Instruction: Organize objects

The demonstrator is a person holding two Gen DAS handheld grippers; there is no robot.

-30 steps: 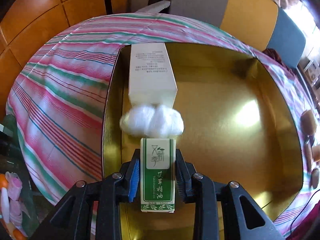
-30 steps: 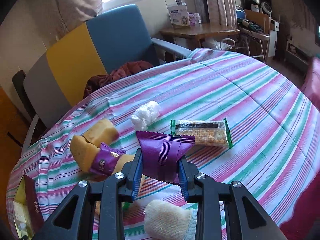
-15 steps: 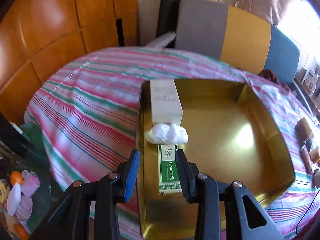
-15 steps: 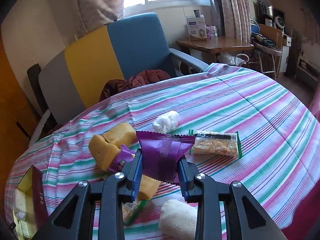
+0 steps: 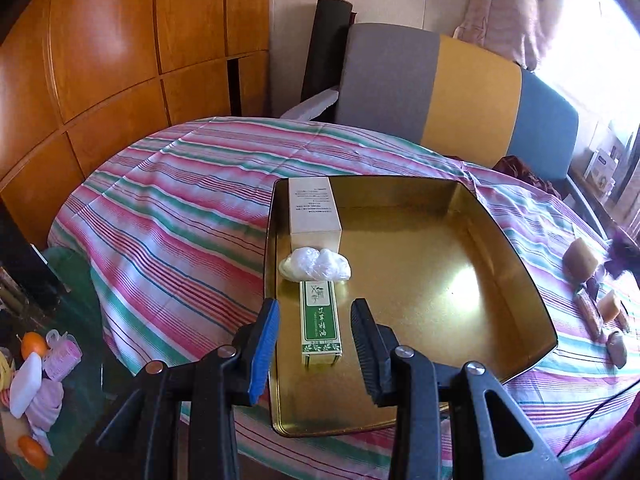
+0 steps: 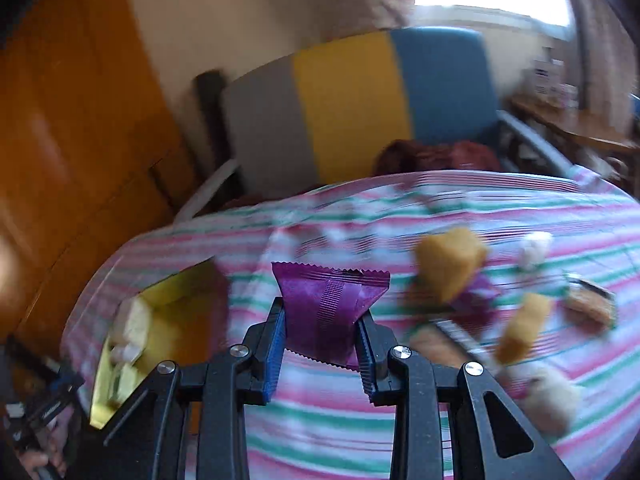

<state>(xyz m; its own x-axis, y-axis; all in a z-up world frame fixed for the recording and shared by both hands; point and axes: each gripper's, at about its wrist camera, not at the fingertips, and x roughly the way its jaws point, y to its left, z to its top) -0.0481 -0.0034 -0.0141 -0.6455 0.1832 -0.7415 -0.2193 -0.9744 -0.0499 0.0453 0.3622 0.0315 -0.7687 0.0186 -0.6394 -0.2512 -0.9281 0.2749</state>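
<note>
A gold tray (image 5: 460,280) lies on the striped table. In it, along its left side, lie a cream box (image 5: 314,212), a white plastic-wrapped lump (image 5: 316,266) and a green-and-white box (image 5: 320,322). My left gripper (image 5: 314,344) is open and empty, raised above the green box. My right gripper (image 6: 322,344) is shut on a purple packet (image 6: 328,304), held above the table. The right wrist view is blurred; the gold tray (image 6: 176,292) shows at its left.
Yellow sponge-like blocks (image 6: 450,262), wrapped snacks (image 6: 592,300) and a white lump (image 6: 534,248) lie on the cloth to the right. A grey, yellow and blue chair (image 5: 440,92) stands behind the table. Wooden panels (image 5: 100,60) are at left.
My left gripper let go of the green box, opened and pulled back and up from the tray. My right gripper lifted the purple packet and swung left toward the tray.
</note>
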